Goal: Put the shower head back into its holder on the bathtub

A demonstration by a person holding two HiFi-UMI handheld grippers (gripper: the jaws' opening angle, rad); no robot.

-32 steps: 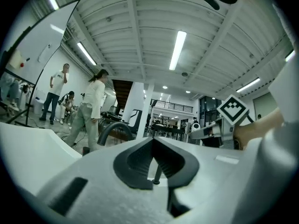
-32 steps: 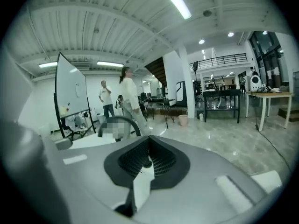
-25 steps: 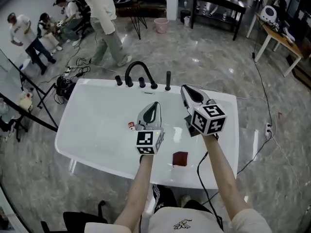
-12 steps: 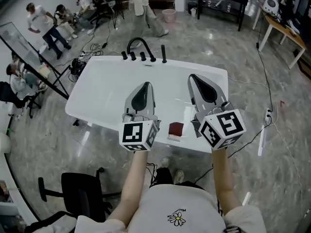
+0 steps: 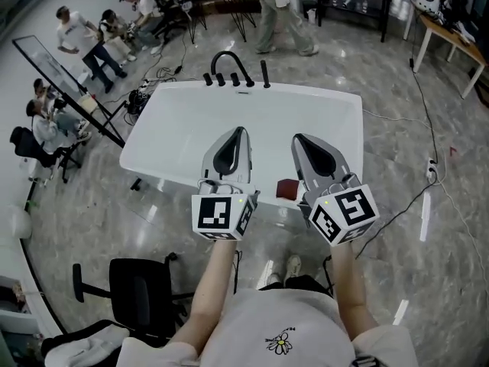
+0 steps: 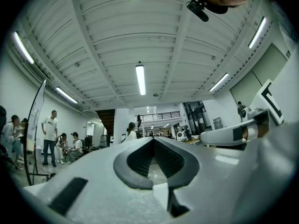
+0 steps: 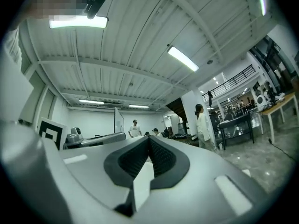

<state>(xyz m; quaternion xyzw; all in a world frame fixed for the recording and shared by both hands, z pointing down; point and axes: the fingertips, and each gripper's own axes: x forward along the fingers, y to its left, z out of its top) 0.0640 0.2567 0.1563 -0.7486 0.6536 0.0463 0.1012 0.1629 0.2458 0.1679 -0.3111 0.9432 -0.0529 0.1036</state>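
Observation:
The white bathtub (image 5: 168, 140) lies ahead of me in the head view. On its far rim stand a black arched faucet (image 5: 226, 58) with knobs and, to their right, a slim black upright piece (image 5: 265, 73) that looks like the shower head's handle. My left gripper (image 5: 241, 133) and right gripper (image 5: 297, 139) hover side by side over the tub's near edge, close to my body, both shut and empty. In the left gripper view the left gripper (image 6: 153, 141) points at the room and ceiling. The right gripper (image 7: 149, 139) does the same in its own view.
A dark red block (image 5: 287, 188) sits on the tub's near rim between the grippers. A black chair (image 5: 137, 289) stands at lower left. Several people (image 5: 92, 40) gather at far left by a slanted panel (image 5: 72, 79). A cable (image 5: 428, 167) runs along the floor at right.
Both grippers have drawn back from over the tub toward my body and risen. The tub now sits farther off, and a person walks past beyond it.

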